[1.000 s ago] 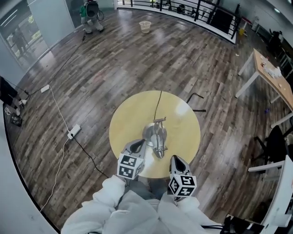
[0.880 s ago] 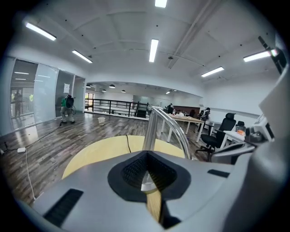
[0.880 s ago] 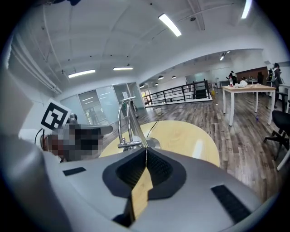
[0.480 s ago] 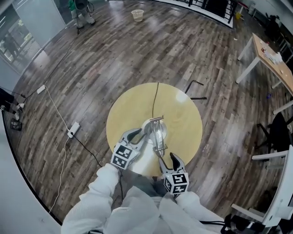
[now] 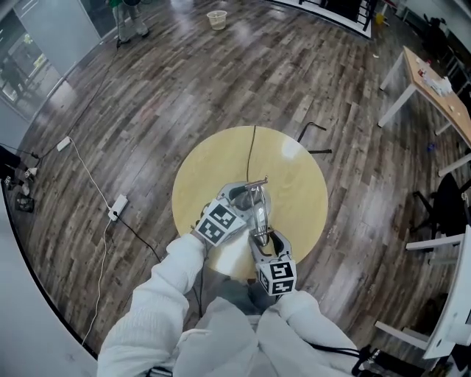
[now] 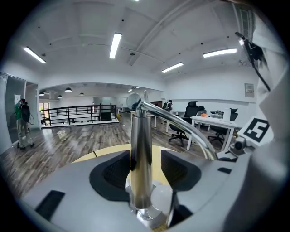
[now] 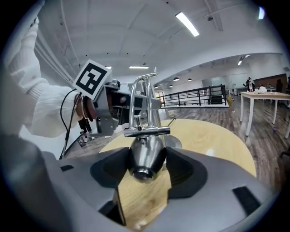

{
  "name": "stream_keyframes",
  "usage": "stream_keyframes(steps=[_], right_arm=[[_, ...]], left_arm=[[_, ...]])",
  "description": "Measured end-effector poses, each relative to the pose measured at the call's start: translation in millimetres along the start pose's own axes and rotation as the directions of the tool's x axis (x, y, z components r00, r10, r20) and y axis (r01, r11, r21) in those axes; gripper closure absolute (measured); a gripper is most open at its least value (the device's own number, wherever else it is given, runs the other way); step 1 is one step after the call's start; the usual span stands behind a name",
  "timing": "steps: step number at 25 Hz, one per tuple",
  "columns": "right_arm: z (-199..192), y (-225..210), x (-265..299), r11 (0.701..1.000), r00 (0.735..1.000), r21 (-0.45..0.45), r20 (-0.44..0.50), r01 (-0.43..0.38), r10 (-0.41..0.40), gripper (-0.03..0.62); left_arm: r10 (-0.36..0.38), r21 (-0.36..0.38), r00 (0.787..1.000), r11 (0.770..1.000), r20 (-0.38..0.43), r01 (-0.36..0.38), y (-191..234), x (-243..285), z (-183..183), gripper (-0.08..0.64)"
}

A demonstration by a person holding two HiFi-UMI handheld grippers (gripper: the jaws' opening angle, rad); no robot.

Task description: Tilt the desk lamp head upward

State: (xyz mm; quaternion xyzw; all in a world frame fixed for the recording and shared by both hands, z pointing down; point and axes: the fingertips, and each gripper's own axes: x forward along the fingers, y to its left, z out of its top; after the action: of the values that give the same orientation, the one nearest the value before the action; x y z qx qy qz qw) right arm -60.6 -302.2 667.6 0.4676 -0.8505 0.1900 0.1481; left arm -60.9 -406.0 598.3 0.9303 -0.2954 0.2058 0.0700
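A chrome desk lamp [image 5: 254,210] stands in the middle of a round yellow table [image 5: 213,169]. My left gripper [image 5: 234,199] reaches in from the near left. In the left gripper view the lamp's upright post [image 6: 140,149] stands between that gripper's [image 6: 144,170] jaws, which have just been opening, with a gap on the right side. My right gripper [image 5: 263,239] comes from the near side. Its [image 7: 147,165] jaws have also just been opening and flank the cone-shaped lamp head [image 7: 146,156], which nearly fills the space between them.
The lamp's dark cable [image 5: 250,151] runs over the table's far edge. A power strip [image 5: 118,208] and cords lie on the wooden floor at left. White desks [image 5: 434,81] and a chair [image 5: 441,221] stand at right. A bin [image 5: 216,18] sits far off.
Both grippers have moved from the table's near edge in to the lamp. Both jaws went from shut to open; the left now brackets the post, the right the head.
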Motion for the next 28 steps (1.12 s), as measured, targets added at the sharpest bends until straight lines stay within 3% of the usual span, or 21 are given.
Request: stream_keyframes(steps=[4, 8, 15, 24, 28], right_arm=[[-1, 0, 3, 1.000, 1.000, 0.005, 0.017, -0.020, 0.020, 0.348], [-2, 0, 3, 1.000, 1.000, -0.010, -0.023, -0.005, 0.005, 0.345], [3, 0, -16, 1.000, 0.999, 0.020, -0.054, -0.005, 0.006, 0.342], [17, 8, -53, 0.997, 0.980, 0.073, -0.198, 0.002, 0.012, 0.342], [32, 8, -77, 0.994, 0.977, 0.104, -0.214, 0.014, 0.009, 0.342]], left_arm=[[0.028, -0.022, 1.000, 0.999, 0.011, -0.028, 3, 8, 2, 0.364], [0.060, 0.029, 0.998, 0.998, 0.000, -0.060, 9, 12, -4, 0.414], [0.000, 0.021, 1.000, 1.000, -0.016, 0.001, 2, 11, 1, 0.414], [-0.003, 0.024, 0.999, 1.000, -0.032, 0.004, 3, 10, -4, 0.416], [-0.002, 0.031, 0.999, 1.000, -0.041, 0.003, 0, 9, -2, 0.416]])
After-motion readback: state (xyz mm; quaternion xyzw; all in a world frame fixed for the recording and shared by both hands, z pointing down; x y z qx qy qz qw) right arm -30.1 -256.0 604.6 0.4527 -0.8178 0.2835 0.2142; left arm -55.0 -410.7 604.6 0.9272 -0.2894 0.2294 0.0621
